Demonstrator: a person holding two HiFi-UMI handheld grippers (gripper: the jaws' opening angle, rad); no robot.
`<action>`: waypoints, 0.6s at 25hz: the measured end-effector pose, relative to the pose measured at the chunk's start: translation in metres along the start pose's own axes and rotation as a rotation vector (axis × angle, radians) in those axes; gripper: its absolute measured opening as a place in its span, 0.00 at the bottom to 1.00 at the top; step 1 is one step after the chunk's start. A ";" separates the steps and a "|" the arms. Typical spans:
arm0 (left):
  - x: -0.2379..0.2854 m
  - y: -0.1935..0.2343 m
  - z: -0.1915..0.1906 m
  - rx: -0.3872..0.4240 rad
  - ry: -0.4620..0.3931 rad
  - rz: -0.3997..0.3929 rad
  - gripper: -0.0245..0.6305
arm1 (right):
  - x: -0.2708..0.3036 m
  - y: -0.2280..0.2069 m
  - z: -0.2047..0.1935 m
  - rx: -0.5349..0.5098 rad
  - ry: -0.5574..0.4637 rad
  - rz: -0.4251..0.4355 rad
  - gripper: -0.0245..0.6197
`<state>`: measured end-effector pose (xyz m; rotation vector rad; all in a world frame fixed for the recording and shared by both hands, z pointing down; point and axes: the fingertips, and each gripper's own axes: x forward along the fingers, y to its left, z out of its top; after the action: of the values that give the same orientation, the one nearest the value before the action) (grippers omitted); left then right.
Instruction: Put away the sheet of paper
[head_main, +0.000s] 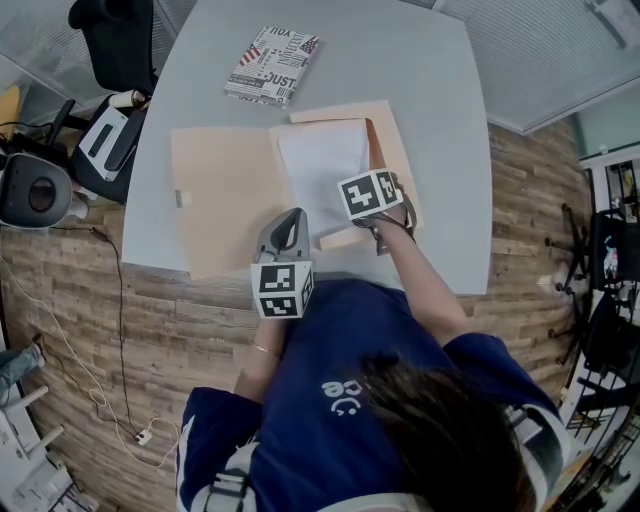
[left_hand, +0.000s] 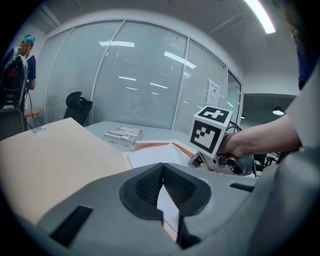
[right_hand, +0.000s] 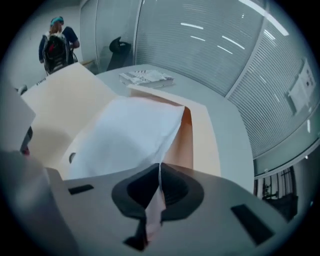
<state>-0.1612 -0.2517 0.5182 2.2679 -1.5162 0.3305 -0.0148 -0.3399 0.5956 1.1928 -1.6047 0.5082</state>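
Sheet of paper (head_main: 322, 165) at frame centre in an open folder (head_main: 225, 190), its near edge clamped by the left gripper (left_hand: 163, 172) and the right gripper (right_hand: 159, 175).

Head view: my head and shoulders blot out the table (head_main: 440, 120) edge at 6 o'clock. The body of my left gripper (head_main: 288, 218) covers the folder's (head_main: 225, 190) near edge.

Right gripper view: my right gripper (right_hand: 159, 172) hides the sheet of paper's (right_hand: 135, 130) near edge. Folder pinched too? Can't tell.

At 12 o'clock, the book (head_main: 272, 64): small print unreadable.

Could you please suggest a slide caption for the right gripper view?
Right tool pinching a white sheet of paper over an open beige card folder on a grey table.
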 end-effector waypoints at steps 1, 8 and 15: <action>-0.001 0.000 0.000 -0.001 -0.001 0.001 0.04 | 0.003 -0.003 -0.004 -0.019 0.029 -0.029 0.05; -0.008 0.007 -0.003 -0.006 -0.007 0.014 0.04 | 0.003 -0.008 -0.009 0.008 0.020 -0.085 0.17; -0.013 0.014 -0.003 -0.002 -0.013 0.032 0.04 | -0.008 -0.008 -0.009 0.055 -0.027 -0.106 0.28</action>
<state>-0.1789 -0.2447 0.5180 2.2512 -1.5601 0.3235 -0.0036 -0.3327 0.5904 1.3240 -1.5491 0.4726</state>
